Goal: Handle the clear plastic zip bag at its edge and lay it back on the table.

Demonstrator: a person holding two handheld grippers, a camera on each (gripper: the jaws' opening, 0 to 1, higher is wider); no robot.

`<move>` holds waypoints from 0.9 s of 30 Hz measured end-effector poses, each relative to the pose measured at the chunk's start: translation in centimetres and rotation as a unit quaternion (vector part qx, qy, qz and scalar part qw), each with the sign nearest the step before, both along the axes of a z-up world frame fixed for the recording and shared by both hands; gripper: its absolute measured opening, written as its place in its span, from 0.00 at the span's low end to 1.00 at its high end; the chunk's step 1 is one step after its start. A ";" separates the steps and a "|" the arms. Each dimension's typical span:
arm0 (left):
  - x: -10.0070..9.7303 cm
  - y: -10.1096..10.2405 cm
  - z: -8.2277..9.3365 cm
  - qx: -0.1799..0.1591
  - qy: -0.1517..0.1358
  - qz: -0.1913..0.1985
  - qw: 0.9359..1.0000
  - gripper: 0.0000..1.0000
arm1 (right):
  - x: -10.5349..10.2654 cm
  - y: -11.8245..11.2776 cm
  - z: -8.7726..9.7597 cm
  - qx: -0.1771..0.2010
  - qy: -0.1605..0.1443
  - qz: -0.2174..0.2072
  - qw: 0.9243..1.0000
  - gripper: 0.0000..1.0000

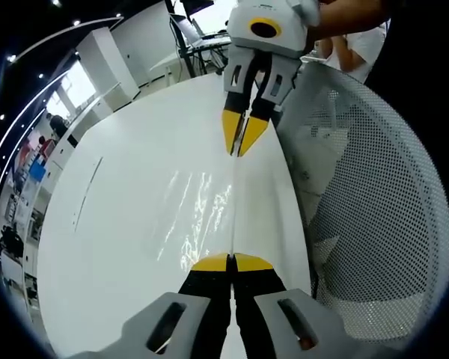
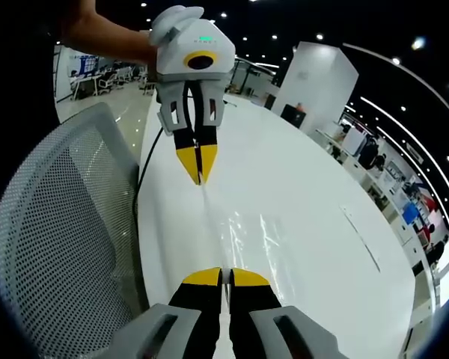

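Clear and glossy, the bag (image 1: 198, 213) lay stretched over the white table (image 1: 120, 224), one edge pinched by left gripper (image 1: 231, 263) and right gripper (image 1: 242, 142), jaws pressed together.

We see a white glossy worktop (image 1: 135, 224), a clear glinting zip bag (image 1: 198, 213), yellow-tipped black and grey tools left (image 1: 231, 263) and right (image 2: 217, 277), a white perforated mesh chair (image 1: 374, 202)

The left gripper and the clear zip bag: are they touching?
Touching. In the left gripper view the left gripper is shut on the edge of the clear zip bag; the right gripper pinches the far end.
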State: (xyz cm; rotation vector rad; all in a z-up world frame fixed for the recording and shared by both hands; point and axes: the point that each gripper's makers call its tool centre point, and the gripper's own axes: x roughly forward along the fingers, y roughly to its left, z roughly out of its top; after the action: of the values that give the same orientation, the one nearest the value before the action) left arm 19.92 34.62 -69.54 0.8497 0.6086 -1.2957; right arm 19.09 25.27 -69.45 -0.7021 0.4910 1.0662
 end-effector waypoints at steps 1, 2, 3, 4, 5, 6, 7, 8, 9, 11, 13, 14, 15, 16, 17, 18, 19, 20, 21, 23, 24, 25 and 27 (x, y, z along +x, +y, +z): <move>0.0 0.0 0.0 0.000 0.000 0.000 1.000 0.00 | 0.0 0.0 0.0 -0.001 0.000 0.000 1.000 0.00; -0.1 0.0 0.0 0.000 0.000 -0.001 1.000 0.00 | 0.0 -0.1 0.0 -0.001 0.000 0.001 1.000 0.00; -0.1 0.0 0.0 0.000 0.000 0.000 1.000 0.00 | 0.0 -0.1 0.0 0.000 0.001 0.001 1.000 0.00; -0.1 0.0 0.1 0.000 0.000 0.000 1.000 0.00 | 0.0 -0.1 0.0 0.000 0.001 0.001 1.000 0.00; -0.1 -0.1 0.1 0.000 0.000 0.000 1.000 0.00 | -0.1 -0.1 0.0 -0.001 0.001 0.001 1.000 0.00; -0.1 -0.1 0.1 0.000 -0.001 0.000 1.000 0.00 | -0.1 -0.1 0.0 -0.001 0.001 0.002 1.000 0.00; -0.1 -0.1 0.1 0.000 -0.001 0.000 1.000 0.00 | -0.1 -0.2 0.0 -0.002 0.001 0.003 1.000 0.00; -0.1 -0.1 0.2 -0.001 -0.001 0.000 1.000 0.00 | -0.1 -0.2 0.0 -0.002 0.000 0.004 1.000 0.00; -0.1 -0.1 0.2 -0.001 -0.001 0.001 1.000 0.00 | -0.1 -0.2 0.1 -0.002 0.000 0.004 1.000 0.00; -0.1 -0.1 0.2 -0.001 -0.002 0.001 1.000 0.00 | -0.1 -0.3 0.1 -0.002 0.001 0.005 1.000 0.00; -0.2 -0.1 0.2 -0.001 -0.002 0.001 1.000 0.00 | -0.1 -0.3 0.0 -0.003 0.000 0.005 1.000 0.00; -0.2 -0.1 0.2 -0.001 -0.002 0.001 1.000 0.00 | -0.1 -0.3 0.0 -0.003 0.001 0.005 1.000 0.00; -0.2 -0.1 0.2 -0.001 -0.002 0.001 1.000 0.00 | -0.1 -0.4 0.0 -0.003 0.000 0.005 1.000 0.00; -0.2 -0.1 0.2 -0.002 -0.001 0.002 1.000 0.00 | -0.1 -0.4 0.0 -0.003 0.000 0.005 1.000 0.00; -0.2 -0.1 0.2 -0.002 -0.002 0.002 1.000 0.00 | -0.2 -0.4 0.0 -0.003 0.001 0.005 1.000 0.00; -0.2 0.0 0.2 -0.002 -0.002 0.002 1.000 0.00 | -0.2 -0.4 0.0 -0.003 0.001 0.005 1.000 0.00; -0.2 0.0 0.2 -0.002 -0.002 0.002 1.000 0.00 | -0.2 -0.4 0.0 -0.003 0.001 0.006 1.000 0.00; -0.3 0.0 0.2 -0.002 -0.001 0.002 1.000 0.00 | -0.2 -0.4 0.0 -0.003 0.002 0.005 1.000 0.00; -0.3 0.0 0.2 -0.002 -0.001 0.002 1.000 0.00 | -0.3 -0.4 0.0 -0.003 0.002 0.006 1.000 0.00; -0.3 0.0 0.2 -0.001 -0.001 0.002 1.000 0.00 | -0.3 -0.4 0.0 -0.003 0.002 0.006 1.000 0.00; -0.3 0.0 0.2 -0.002 -0.001 0.002 1.000 0.00 | -0.3 -0.4 0.0 -0.002 0.002 0.006 1.000 0.00; -0.3 0.0 0.2 -0.002 -0.001 0.003 1.000 0.00 | -0.3 -0.5 0.0 -0.002 0.002 0.005 1.000 0.00; -0.3 0.0 0.3 -0.003 -0.002 0.003 1.000 0.00 | -0.4 -0.5 0.1 -0.001 0.003 0.005 1.000 0.00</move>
State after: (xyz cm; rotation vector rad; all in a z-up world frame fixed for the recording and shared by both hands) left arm 19.64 34.62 -69.28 0.8448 0.6039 -1.2898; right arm 18.68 24.78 -69.40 -0.7038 0.4935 1.0768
